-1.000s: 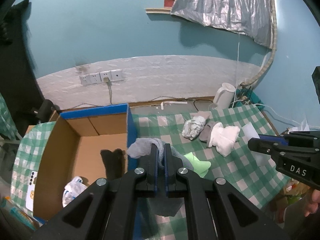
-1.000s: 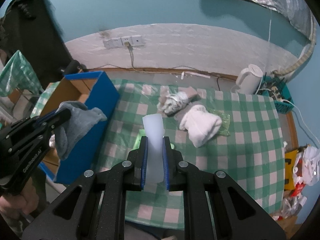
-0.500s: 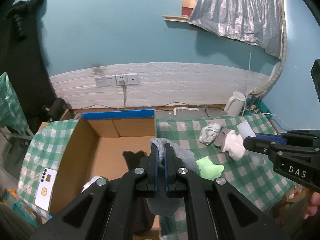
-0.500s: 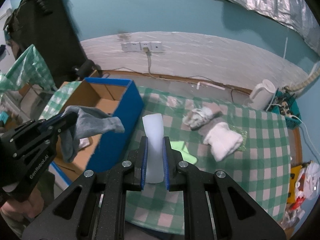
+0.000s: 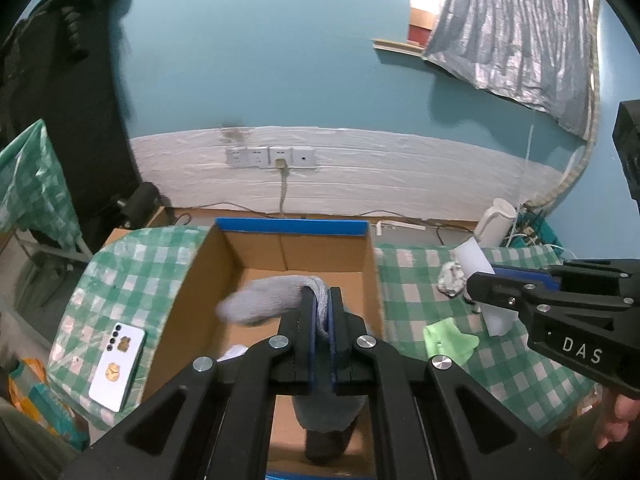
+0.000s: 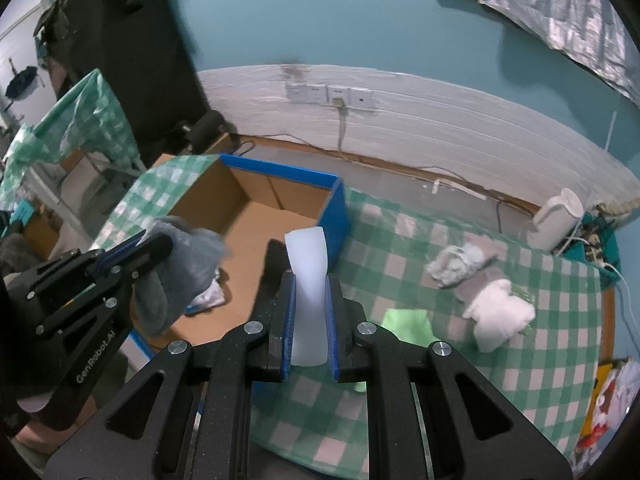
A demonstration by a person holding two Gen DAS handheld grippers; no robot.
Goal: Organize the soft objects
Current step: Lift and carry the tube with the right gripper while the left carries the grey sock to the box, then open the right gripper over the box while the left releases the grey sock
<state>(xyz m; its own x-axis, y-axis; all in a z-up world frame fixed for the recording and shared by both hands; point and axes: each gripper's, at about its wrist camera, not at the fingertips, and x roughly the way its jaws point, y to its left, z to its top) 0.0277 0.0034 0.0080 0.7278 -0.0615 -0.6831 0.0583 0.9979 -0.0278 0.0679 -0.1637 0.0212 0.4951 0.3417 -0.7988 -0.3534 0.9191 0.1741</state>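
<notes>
Both jaws loaded. My left gripper [image 5: 322, 300] is pinched tight on a grey sock [image 5: 272, 300], knit, limp, toe flopped out toward 9 o'clock, cuff hanging below the pads. It hangs over the open cardboard box [image 5: 292, 227], blue-edged, plain brown inside. My right gripper [image 6: 310, 292] is clamped on a pale translucent strip [image 6: 307, 268], smooth, stiff enough to stand up and curl at the tip; material unclear, maybe silicone or foam.

Progress, judged: early to middle. In the box, something white and crumpled [image 6: 208, 296] and a dark item at the near wall, hard to identify. Neither held piece is dropped yet.

Left on the checked tablecloth [image 6: 552, 280], at 3 o'clock from the box in the right view: a flat green cloth [image 6: 406, 320], a fluffy white bundle [image 6: 500, 314], a mottled grey-white wad [image 6: 452, 266] with a taupe piece touching it. Phone [image 5: 117, 364] at 9 o'clock beside the box, not soft.
</notes>
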